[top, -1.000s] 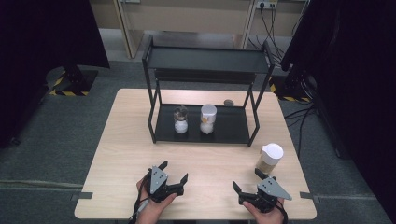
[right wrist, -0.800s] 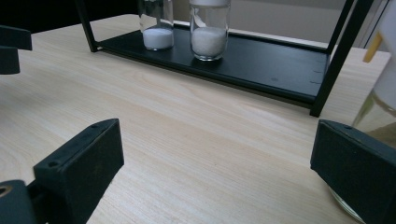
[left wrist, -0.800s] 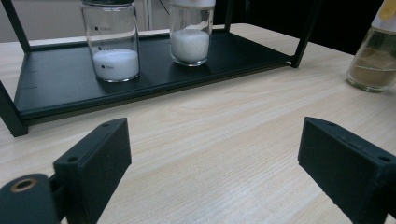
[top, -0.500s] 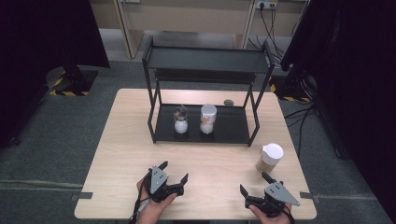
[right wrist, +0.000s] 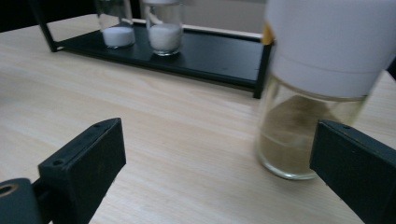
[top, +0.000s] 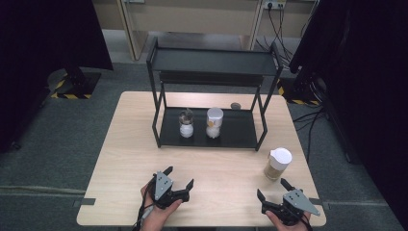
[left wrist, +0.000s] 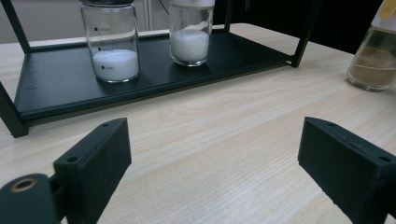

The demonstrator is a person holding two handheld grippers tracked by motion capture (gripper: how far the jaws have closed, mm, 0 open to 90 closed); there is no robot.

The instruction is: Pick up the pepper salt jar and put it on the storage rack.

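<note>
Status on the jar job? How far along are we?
Done: two jars with white contents stand on the rack's bottom shelf. In hand: nothing held; the right gripper is open, near the brown-filled jar, which stands on the table right of the rack. Left gripper is open, idle. Left, probably: grasp that jar and shelve it.

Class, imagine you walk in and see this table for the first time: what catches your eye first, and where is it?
A black rack stands at the table's far middle, with two jars of white powder side by side on its lower shelf. A white-lidded jar of brown powder stands alone near the table's right edge, just ahead of the open right gripper. The left gripper, also open, sits at the near edge.
</note>
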